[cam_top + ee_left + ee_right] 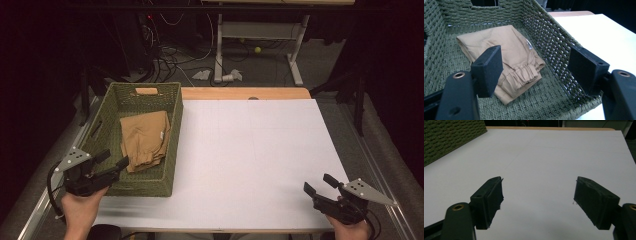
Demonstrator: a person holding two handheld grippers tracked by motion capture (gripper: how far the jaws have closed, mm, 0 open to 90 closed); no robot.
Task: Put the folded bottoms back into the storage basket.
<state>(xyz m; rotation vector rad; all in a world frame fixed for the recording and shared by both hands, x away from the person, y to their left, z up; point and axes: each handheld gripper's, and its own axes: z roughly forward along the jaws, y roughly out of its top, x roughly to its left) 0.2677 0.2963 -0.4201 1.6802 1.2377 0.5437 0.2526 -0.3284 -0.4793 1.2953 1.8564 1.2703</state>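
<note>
So the folded tan trousers (145,140) sit inside the green woven basket (172,150) at left-center of the high view, left gripper (110,161) spread wide over its near rim, right gripper (320,184) also released, lower right.

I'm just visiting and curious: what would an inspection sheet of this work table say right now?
Surface: white table top, bare apart from the basket; a wooden edge shows at the far side.
Job's things: folded tan garment lying flat inside the green woven basket, at the table's left.
Clutter: nothing seen on the table.
Grippers: left gripper open, over the basket's near end, jaws apart from the garment; right gripper open, over the table's near right corner, holding nothing.
Cables: one trails from the left gripper; more lie on the floor beyond.
Surroundings: dark room, a white desk frame, crumpled paper and small balls on the floor.
</note>
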